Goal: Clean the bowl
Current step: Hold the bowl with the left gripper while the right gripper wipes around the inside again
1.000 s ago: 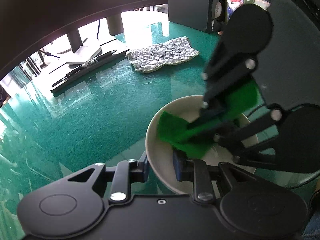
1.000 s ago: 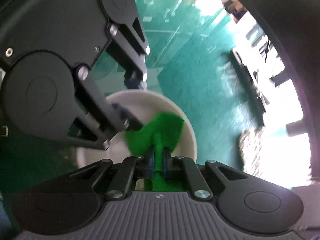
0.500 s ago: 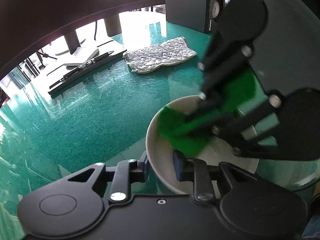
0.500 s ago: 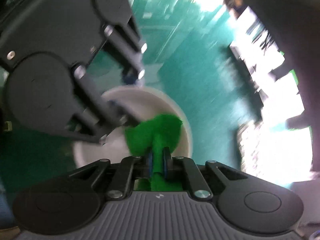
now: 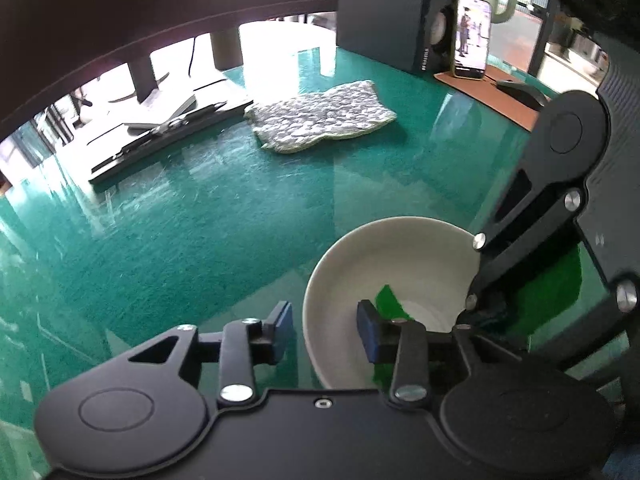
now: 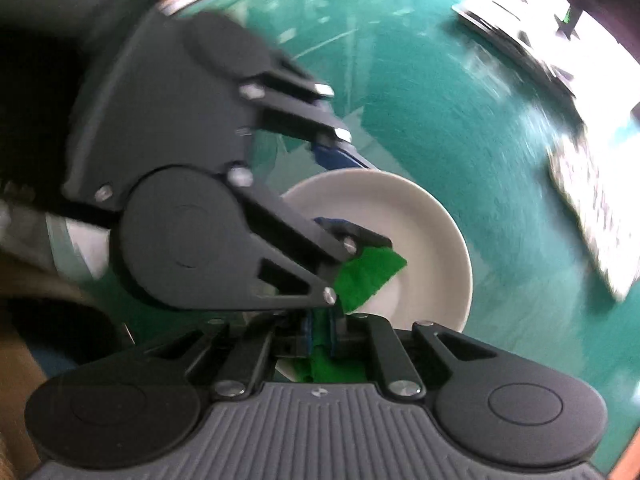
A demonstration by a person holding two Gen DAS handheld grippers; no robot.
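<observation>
Left wrist: glossy teal tabletop (image 5: pixel 208 240), patterned mat (image 5: pixel 320 122)

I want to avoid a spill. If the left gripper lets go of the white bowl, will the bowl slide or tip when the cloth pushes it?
The bowl looks glazed and stands on glossy glass, so it probably slides easily. Its wall rises steeply, so a push high up may tip it. The left gripper is opening, with the rim between its jaws.

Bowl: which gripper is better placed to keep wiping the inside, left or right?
Right. The right gripper is shut on the green cloth, which already lies inside the bowl. The left gripper straddles the bowl's rim with its jaws opening, pads off the wall, and carries no cloth.
</observation>
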